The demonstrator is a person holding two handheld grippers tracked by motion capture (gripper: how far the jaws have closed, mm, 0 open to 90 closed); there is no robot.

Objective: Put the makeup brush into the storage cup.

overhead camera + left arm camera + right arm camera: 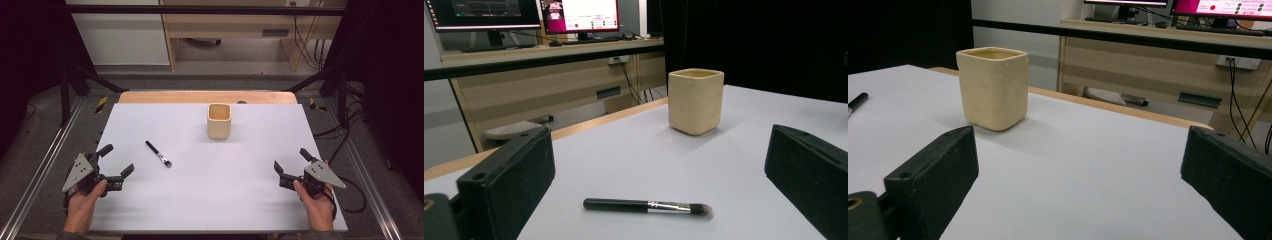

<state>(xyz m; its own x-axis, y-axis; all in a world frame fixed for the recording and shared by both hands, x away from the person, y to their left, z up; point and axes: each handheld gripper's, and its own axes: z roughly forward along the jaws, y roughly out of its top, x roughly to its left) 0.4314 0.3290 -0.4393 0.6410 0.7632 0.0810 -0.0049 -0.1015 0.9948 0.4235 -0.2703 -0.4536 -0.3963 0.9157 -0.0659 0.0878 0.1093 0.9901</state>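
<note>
White and flat, the counter [210,200] carries two things, with a wooden edge at its far side and desks with monitors beyond. Both pairs of jaws stand spread wide with nothing between them. The left gripper [116,161] rests at the near left of the counter, the right gripper [292,161] at the near right, each held in a hand. Just ahead of the left gripper lies a makeup brush [647,206], black handle, silver ferrule, dark bristles, flat on the counter. Farther off, near the middle of the far edge, a cream square-sided cup [219,121] stands upright, well apart from both grippers.
</note>
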